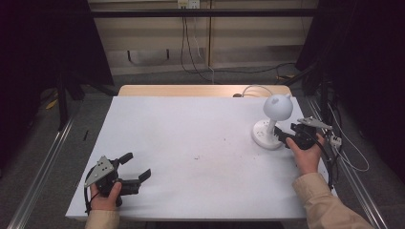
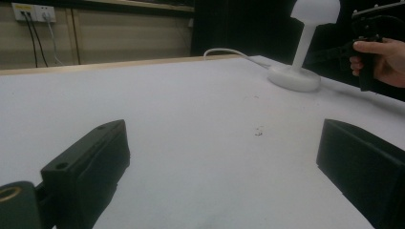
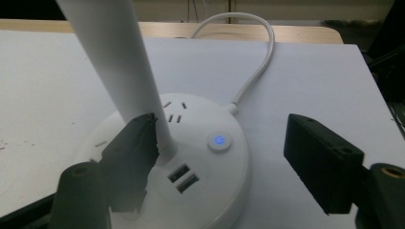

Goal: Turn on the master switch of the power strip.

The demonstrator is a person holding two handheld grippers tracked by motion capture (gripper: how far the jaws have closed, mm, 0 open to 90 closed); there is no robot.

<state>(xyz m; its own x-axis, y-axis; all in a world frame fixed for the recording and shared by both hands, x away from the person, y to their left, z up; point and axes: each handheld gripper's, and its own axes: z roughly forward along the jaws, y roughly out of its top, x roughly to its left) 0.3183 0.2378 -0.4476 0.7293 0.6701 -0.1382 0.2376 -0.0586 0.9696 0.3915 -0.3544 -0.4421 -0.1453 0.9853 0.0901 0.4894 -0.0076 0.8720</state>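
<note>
A white desk lamp (image 1: 278, 106) with a round head stands on a round socket base (image 1: 265, 135) at the table's right side. My right gripper (image 1: 282, 137) is open at the base's near-right edge. In the right gripper view its jaws (image 3: 222, 138) straddle the base (image 3: 200, 195): one jaw is close against the foot of the stem (image 3: 110, 57), the other hangs off the base's right side. A power button (image 3: 218, 140) glows blue between them. My left gripper (image 1: 137, 166) rests open near the table's front left corner, holding nothing (image 2: 222, 143).
The lamp's white cable (image 3: 260, 62) loops off the back edge of the white table (image 1: 191, 143). USB ports (image 3: 184, 177) and sockets sit on the base. A wooden strip (image 1: 200, 90) runs along the far edge. Small specks (image 2: 258, 131) lie mid-table.
</note>
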